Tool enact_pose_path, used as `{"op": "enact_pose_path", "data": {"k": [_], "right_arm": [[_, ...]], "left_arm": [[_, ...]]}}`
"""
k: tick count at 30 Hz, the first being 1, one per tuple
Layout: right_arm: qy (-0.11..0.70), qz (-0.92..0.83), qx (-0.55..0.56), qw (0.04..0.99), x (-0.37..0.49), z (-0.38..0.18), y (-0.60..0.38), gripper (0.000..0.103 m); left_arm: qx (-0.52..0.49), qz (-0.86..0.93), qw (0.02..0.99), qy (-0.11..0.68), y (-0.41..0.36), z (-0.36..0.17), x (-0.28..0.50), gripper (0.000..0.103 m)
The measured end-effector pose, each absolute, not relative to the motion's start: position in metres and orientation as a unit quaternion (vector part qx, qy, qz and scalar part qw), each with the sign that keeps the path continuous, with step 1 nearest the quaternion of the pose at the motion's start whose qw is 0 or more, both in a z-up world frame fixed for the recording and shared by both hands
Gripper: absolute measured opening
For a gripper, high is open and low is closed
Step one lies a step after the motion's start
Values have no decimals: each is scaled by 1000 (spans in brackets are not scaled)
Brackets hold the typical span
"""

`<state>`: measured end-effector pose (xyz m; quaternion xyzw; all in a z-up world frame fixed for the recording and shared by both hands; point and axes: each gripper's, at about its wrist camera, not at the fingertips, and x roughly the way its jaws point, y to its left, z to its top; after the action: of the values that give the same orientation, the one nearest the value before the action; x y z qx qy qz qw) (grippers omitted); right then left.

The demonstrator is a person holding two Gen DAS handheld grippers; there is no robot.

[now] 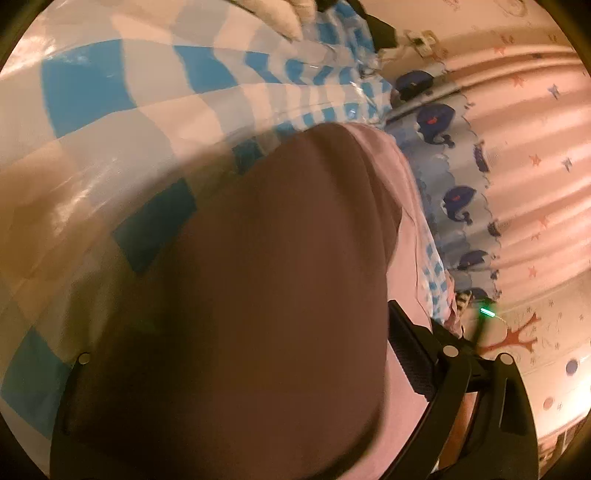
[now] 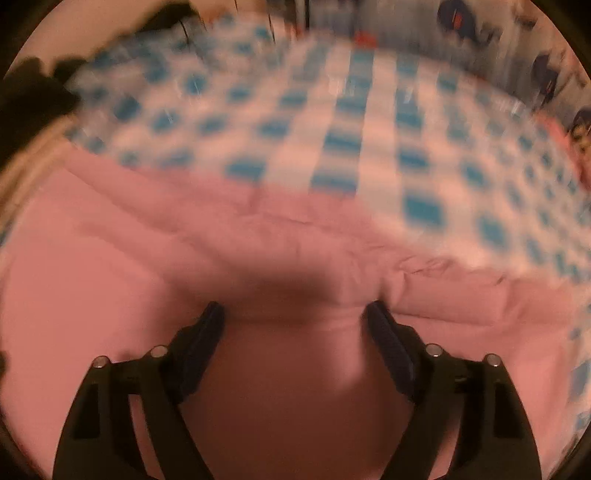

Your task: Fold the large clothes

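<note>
A large pink garment (image 1: 280, 280) bulges up close to the left wrist camera and fills the space between the wide-apart fingers of my left gripper (image 1: 243, 332). Its right finger (image 1: 410, 354) shows bare beside the cloth, while the left finger is mostly hidden under it. In the blurred right wrist view the pink garment (image 2: 110, 258) lies spread over the near half of the table. My right gripper (image 2: 293, 308) points down onto it, open, its fingertips (image 2: 380, 325) resting at a raised fold with shadowed cloth between them.
The table wears a blue-and-white checked cloth (image 1: 110, 110) (image 2: 332, 129) under shiny clear plastic. A whale-print curtain (image 1: 454, 199) and a pink star curtain (image 1: 535, 166) hang beyond its edge. Something white (image 1: 288, 18) sits at the top. Dark shapes (image 2: 37, 85) stand far left.
</note>
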<state>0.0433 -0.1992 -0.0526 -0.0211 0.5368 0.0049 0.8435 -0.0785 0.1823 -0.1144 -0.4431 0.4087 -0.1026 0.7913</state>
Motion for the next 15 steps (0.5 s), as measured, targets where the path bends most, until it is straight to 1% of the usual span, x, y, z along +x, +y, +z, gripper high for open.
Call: {"op": "enact_pose_path", "data": {"k": [1,3,5,8,9,10,12,13,15], "right_arm": [[539,1,-24,842,47,-58,-199,80],[550,0,-30,835,49,-56,-198,80],[551,16,-19,834,41,-37,-203,80],[501,52,-50,863,0,2,-186,81],[494,57,-62,865,-11,7,-180,83],[492,60,-72,865,-21,6,-175,85],[520,64,-114,844,-31,-23,-160,86],[528,62,-131,837,-33,-42,-154,89],[530,57,-125,837,-29,-51,-154,90]], "left_arm": [[-433,-106,796,410,178,-113,-77,86],[-419,-99,801,416,175,-112,-75,86],[-428,-100,794,419,178,-115,-76,86],[-440,-101,787,420,182,-119,-76,86],[-440,-97,788,419,181,-118,-76,87],[-440,-93,789,418,180,-119,-75,88],[-445,-86,788,417,178,-119,-71,91],[-443,-85,789,417,176,-117,-69,93],[-436,-78,794,416,172,-114,-70,93]]}}
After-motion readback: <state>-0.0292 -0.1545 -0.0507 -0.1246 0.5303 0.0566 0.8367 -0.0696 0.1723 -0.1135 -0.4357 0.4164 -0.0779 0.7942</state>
